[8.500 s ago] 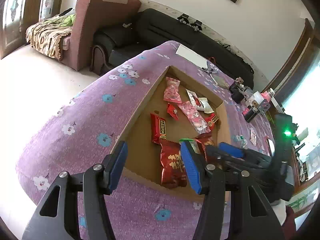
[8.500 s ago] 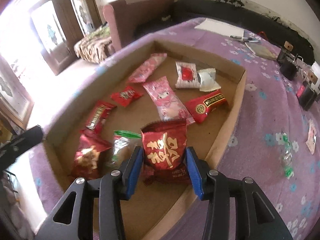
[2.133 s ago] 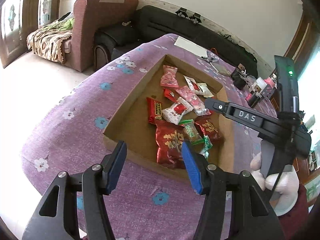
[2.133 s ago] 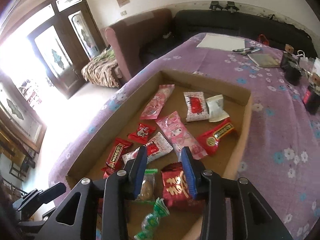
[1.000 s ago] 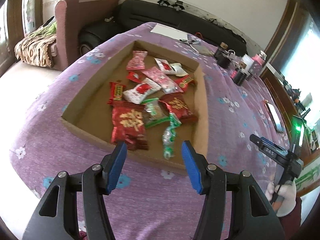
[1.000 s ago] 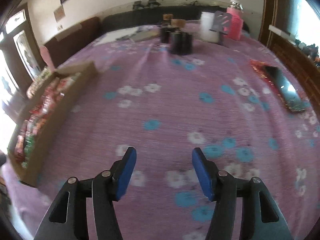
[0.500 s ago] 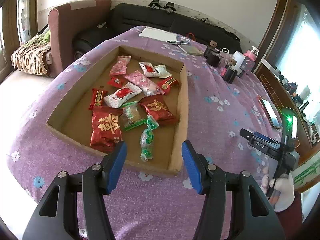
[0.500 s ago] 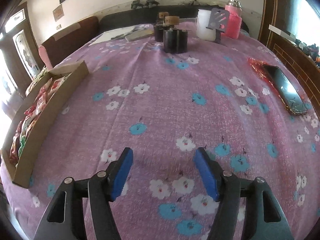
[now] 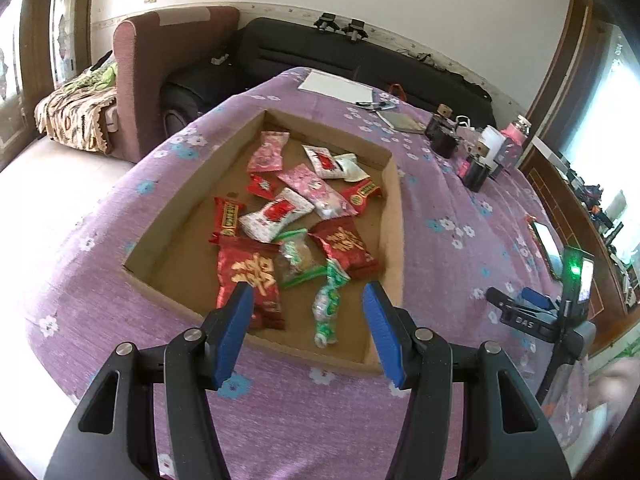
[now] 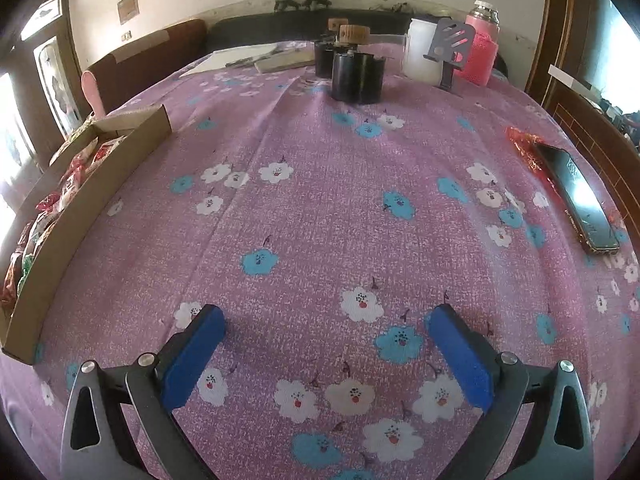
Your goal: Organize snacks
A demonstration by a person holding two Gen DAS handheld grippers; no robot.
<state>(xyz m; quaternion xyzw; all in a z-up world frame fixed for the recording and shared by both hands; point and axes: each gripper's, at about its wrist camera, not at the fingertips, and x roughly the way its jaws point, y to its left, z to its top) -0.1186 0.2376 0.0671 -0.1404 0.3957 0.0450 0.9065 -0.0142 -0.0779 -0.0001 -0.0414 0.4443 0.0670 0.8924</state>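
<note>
Snack packets (image 9: 296,216) lie jumbled inside the shallow cardboard tray (image 9: 394,216).

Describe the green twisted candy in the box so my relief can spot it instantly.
Start at the shallow cardboard box on the purple floral tablecloth. Go to its corner nearest the open left gripper. The green-and-white twist-wrapped candy lies there, long and thin; its neighbours are flat packets.

The left gripper (image 9: 308,312) gapes empty above the near edge of the cardboard tray (image 9: 394,208) holding snack packets (image 9: 280,216).
</note>
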